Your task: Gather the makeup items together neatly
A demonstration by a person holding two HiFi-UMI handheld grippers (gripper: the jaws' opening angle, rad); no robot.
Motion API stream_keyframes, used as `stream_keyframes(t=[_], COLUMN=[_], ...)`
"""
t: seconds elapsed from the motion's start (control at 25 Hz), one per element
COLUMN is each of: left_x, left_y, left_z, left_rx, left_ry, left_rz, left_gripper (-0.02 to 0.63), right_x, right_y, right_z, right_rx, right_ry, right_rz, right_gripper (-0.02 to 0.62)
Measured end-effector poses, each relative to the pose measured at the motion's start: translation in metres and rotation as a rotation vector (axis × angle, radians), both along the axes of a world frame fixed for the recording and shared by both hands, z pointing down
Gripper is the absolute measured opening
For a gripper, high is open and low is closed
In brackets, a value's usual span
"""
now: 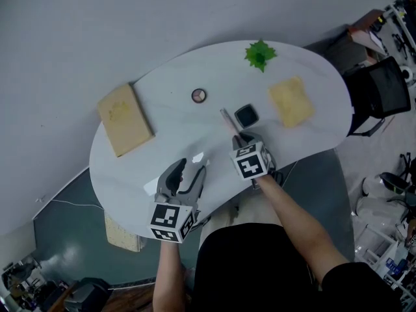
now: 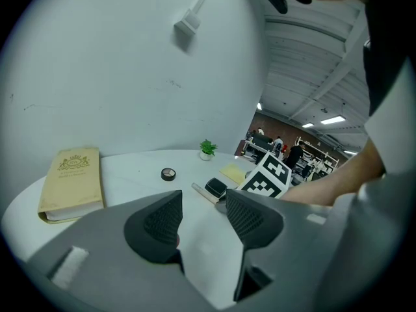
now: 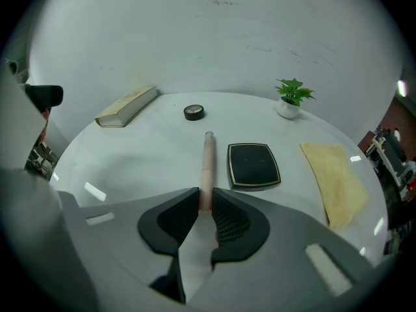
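R tongs (image 3: 207, 203) clamped on near end of pinkish makeup stick (image 3: 207, 164), low over table (image 3: 130, 155). Prob. lining it up parallel w/ black compact (image 3: 253, 165) just right of it. Round pot (image 3: 193, 112) further ahead, apart, not yet gathered. L tongs (image 2: 203, 207) apart, empty, idle.

Pink tube (image 3: 207, 164) beside black compact (image 3: 253, 165)

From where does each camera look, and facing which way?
Head view: on the person's head, steeply down at the table; left gripper, right gripper, forearms show.
Left gripper view: on that gripper, across the table along open jaws; right forearm shows.
Right gripper view: on that gripper, down along jaws shut on the pink stick.
All share the black compact.
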State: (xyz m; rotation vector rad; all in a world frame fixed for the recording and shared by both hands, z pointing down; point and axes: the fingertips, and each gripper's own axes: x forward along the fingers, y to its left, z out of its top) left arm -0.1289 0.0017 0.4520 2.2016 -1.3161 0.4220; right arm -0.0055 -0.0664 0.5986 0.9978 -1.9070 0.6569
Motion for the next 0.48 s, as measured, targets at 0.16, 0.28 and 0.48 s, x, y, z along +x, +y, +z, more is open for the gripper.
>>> stream_keyframes(t=[0.16, 0.28, 0.48], left_x=[0.0007, -0.0006, -0.0002], left_y=[0.001, 0.0017, 0.003], left_z=[0.0001, 0.0012, 0.0019], left_rx=[-0.002, -0.003, -0.003], left_ry=[0.002, 0.001, 0.0], left_rz=[0.004, 0.005, 0.007], left_gripper=[0.212, 0.212, 0.212], right_x=[0.0034, 0.0025, 0.0022], right_y=[0.0025, 0.0023, 0.0029], right_z=[0.0011, 0.0019, 0.0046], right_rx=[-0.01, -0.009, -0.018], right_ry=[0.03, 0.033, 0.037], right_rz=[-0.006, -0.007, -0.012], right_gripper=[0.072, 0.074, 0.075])
